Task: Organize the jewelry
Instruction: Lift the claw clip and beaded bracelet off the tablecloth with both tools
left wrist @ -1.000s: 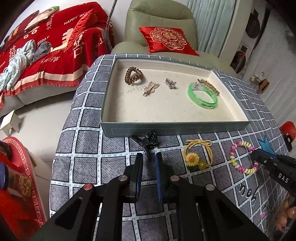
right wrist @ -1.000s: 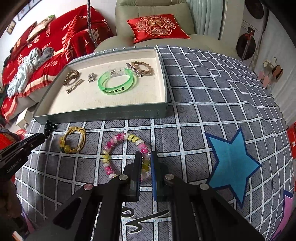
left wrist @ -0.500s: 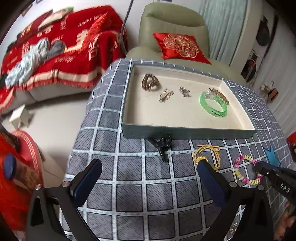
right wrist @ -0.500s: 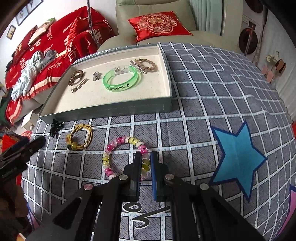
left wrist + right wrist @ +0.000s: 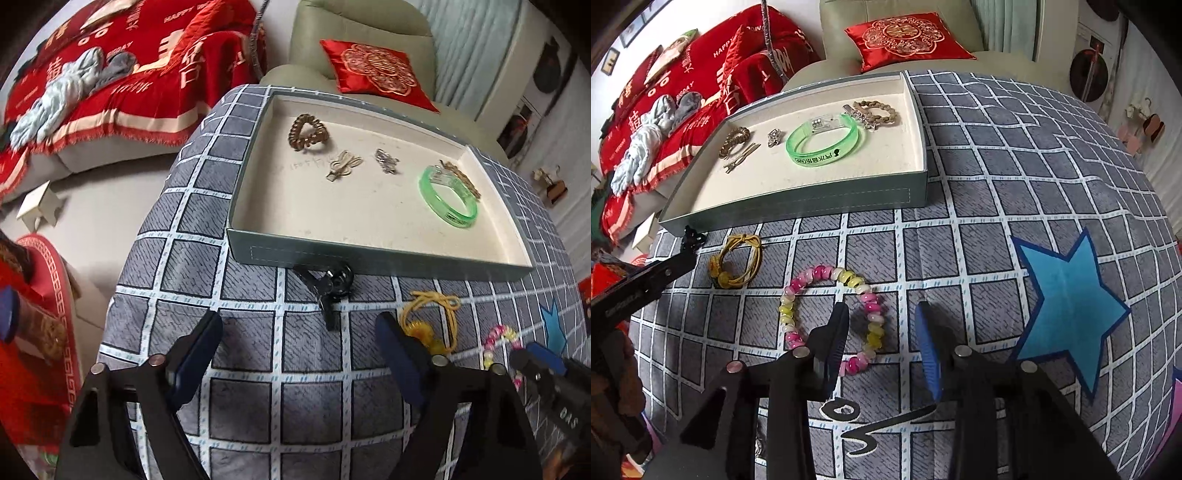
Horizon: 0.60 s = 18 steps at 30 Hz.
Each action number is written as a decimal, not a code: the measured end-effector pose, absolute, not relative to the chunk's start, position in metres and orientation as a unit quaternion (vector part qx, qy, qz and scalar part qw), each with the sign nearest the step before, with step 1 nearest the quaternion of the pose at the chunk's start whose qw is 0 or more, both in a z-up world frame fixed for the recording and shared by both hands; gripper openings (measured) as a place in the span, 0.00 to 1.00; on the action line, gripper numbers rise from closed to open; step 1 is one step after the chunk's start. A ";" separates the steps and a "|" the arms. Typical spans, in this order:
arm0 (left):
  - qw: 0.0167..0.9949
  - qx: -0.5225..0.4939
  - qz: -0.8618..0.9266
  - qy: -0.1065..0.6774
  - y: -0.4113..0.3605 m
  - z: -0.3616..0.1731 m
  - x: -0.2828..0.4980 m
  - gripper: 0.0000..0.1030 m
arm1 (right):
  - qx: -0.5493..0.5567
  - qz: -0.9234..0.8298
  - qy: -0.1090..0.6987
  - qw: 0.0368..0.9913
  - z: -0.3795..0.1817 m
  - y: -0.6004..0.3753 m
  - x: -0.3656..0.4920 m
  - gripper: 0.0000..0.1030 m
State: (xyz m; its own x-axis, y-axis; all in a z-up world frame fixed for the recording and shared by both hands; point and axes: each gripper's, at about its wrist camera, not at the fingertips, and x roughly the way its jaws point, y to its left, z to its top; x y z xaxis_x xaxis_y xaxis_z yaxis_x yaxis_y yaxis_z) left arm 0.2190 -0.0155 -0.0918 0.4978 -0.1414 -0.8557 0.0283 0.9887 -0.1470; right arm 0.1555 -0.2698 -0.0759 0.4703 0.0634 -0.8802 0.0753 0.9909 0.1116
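A beaded bracelet (image 5: pixel 831 314) of pink, yellow and pale beads is laid flat on the grey checked tabletop (image 5: pixel 979 221), in front of the tray (image 5: pixel 798 210). Its right arc is straddled by the right tongs (image 5: pixel 882 332): the left finger is planted inside the ring and the right finger outside it. These jaws have just been opening, and the beads between them are not pressed. Just left of the bracelet a yellow cord bracelet (image 5: pixel 737 264) is seen, and further left a black hair clip (image 5: pixel 328 288) is found against the tray's front wall. The left tongs (image 5: pixel 299 339) are held spread wide above the cloth short of the clip, after a slight closing, with nothing gripped. Inside the cream-lined tray a green translucent bangle (image 5: pixel 823 140), a brown beaded bracelet (image 5: pixel 879 112), a spiral hair tie (image 5: pixel 308 131), a small gold clip (image 5: pixel 343 166) and a silver trinket (image 5: pixel 386 160) are spaced apart. A blue star (image 5: pixel 1067 310) is printed on the cloth at the right.
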 end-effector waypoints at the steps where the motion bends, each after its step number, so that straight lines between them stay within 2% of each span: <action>1: 0.864 -0.054 -0.044 0.498 -0.017 -0.093 0.220 0.87 | 0.063 -0.002 0.514 0.855 -0.076 -0.269 0.156 0.39; 3: 0.867 -0.052 -0.040 0.494 -0.020 -0.094 0.221 0.84 | 0.050 -0.001 0.513 0.857 -0.076 -0.265 0.156 0.39; 4: 0.869 -0.050 -0.037 0.491 -0.021 -0.093 0.221 0.73 | 0.036 -0.001 0.513 0.858 -0.076 -0.261 0.157 0.39; 5: 0.871 -0.044 -0.034 0.488 -0.023 -0.093 0.221 0.69 | 0.023 -0.003 0.512 0.859 -0.077 -0.257 0.157 0.39; 6: 0.872 -0.036 -0.032 0.486 -0.026 -0.093 0.221 0.59 | 0.012 -0.005 0.512 0.859 -0.077 -0.253 0.157 0.39; 7: 0.875 -0.031 -0.037 0.483 -0.028 -0.092 0.220 0.40 | 0.000 -0.007 0.510 0.860 -0.078 -0.249 0.158 0.38; 8: 0.875 -0.028 -0.045 0.481 -0.029 -0.091 0.220 0.28 | -0.004 -0.006 0.510 0.860 -0.078 -0.247 0.158 0.33; 9: 0.875 -0.024 -0.049 0.481 -0.031 -0.091 0.220 0.26 | -0.004 -0.003 0.510 0.860 -0.077 -0.245 0.158 0.21; 11: 0.875 -0.027 -0.056 0.480 -0.030 -0.090 0.218 0.25 | -0.012 -0.002 0.511 0.859 -0.076 -0.240 0.157 0.09; 18: 0.880 -0.043 -0.093 0.464 -0.016 -0.078 0.203 0.24 | 0.005 -0.005 0.494 0.870 -0.068 -0.246 0.147 0.09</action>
State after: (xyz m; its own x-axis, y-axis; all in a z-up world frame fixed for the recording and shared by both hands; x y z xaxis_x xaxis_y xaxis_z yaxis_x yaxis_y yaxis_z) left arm 0.2031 -0.0163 -0.0782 0.5520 -0.2034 -0.8086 0.1244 0.9790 -0.1614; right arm 0.1468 -0.2459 -0.0684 0.5126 -0.0035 -0.8586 0.0130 0.9999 0.0036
